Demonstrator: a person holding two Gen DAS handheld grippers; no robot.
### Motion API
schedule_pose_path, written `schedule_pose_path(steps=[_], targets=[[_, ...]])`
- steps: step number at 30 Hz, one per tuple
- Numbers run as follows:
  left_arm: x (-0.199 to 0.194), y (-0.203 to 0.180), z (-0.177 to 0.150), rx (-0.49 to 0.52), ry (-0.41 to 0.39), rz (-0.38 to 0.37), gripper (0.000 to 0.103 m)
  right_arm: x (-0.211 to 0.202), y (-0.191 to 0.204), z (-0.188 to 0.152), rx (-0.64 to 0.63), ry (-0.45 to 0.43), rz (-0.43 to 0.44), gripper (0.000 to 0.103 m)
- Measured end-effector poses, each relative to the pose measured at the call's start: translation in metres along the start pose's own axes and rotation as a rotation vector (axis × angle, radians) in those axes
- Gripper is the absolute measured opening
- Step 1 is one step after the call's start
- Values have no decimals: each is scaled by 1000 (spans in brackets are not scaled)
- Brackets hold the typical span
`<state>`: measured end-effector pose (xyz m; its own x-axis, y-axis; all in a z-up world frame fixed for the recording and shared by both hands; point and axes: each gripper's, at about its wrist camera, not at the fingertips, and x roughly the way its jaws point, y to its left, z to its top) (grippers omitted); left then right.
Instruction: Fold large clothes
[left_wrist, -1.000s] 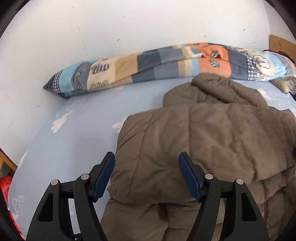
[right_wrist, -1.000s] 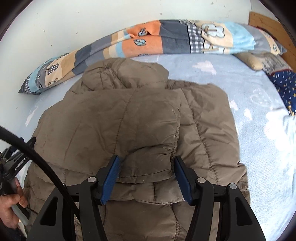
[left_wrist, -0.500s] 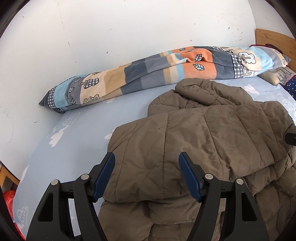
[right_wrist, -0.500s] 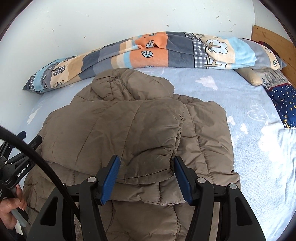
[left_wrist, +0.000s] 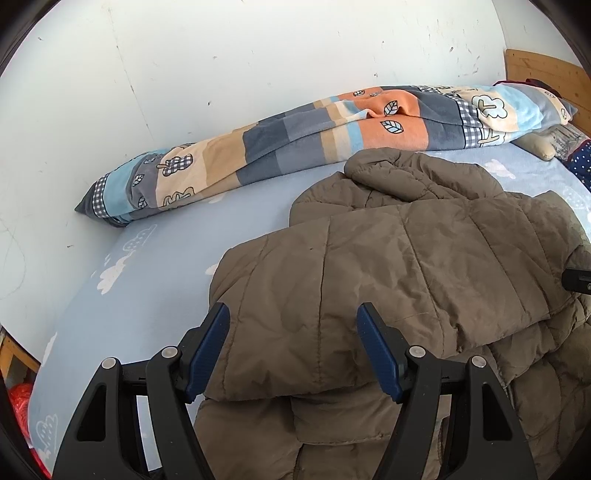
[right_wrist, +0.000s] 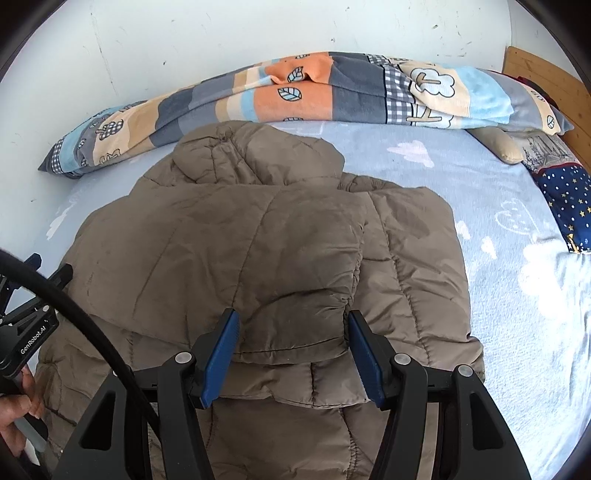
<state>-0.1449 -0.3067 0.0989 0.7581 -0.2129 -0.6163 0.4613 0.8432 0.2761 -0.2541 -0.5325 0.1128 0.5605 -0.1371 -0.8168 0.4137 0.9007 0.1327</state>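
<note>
brown puffer jacket (left_wrist: 388, 280) (right_wrist: 258, 258) lay on the bed (left_wrist: 147, 280) (right_wrist: 517, 295), spread over its middle and reaching to the near edge. hood (left_wrist: 399, 173) (right_wrist: 255, 155) pointed toward the far edge, just short of the patchwork quilt (left_wrist: 332, 136) (right_wrist: 332, 92). one sleeve (left_wrist: 369, 295) (right_wrist: 236, 258) was folded across the body, cuff (right_wrist: 295, 328) ending toward the right side. quilted panels below it lay flat toward the near edge.

left gripper (left_wrist: 293, 347) was released, blue pads (left_wrist: 207, 350) wide apart, nothing between them touching. it sat over the folded sleeve's left part near the bed's near edge; whether it touched the fabric, cannot tell. right gripper (right_wrist: 293, 350) was also released, pads (right_wrist: 365, 354) apart, framing the sleeve cuff without clamping it. contact with the jacket unclear.

in the right wrist view the left gripper's body (right_wrist: 26, 332) showed at the left edge, marked "genrobot.ai", with a black cable (right_wrist: 92, 332) arcing past it and a hand (right_wrist: 14, 417) on its handle. in the left wrist view a black bit of the right gripper (left_wrist: 578, 280) poked in at the right edge.

quilt was rolled long against the white wall (left_wrist: 221, 55) (right_wrist: 184, 37) along the far edge. pillow (left_wrist: 543, 146) (right_wrist: 498, 144) and a dark blue starry cloth (right_wrist: 565, 199) (left_wrist: 581, 166) sat at the far right corner by the wooden headboard (left_wrist: 546, 77) (right_wrist: 546, 81). bed sheet was light blue with white clouds. red thing (left_wrist: 20, 402) showed beyond the bed's left side, unclear what.
</note>
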Motion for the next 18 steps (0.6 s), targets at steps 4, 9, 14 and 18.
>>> schedule_pose_path(steps=[4,9,14,18], targets=[[3,-2,-2,8,11,0,71,4,0,-1,-3,14,-5,64],[9,-3,-5,12,37,-14,71,10,-3,-3,4,36,-4,66],[3,1,-3,-7,4,-16,71,12,0,-4,-12,46,-20,66],[-9,5,4,-36,-50,-21,71,-2,12,-2,-71,-4,-60,66]])
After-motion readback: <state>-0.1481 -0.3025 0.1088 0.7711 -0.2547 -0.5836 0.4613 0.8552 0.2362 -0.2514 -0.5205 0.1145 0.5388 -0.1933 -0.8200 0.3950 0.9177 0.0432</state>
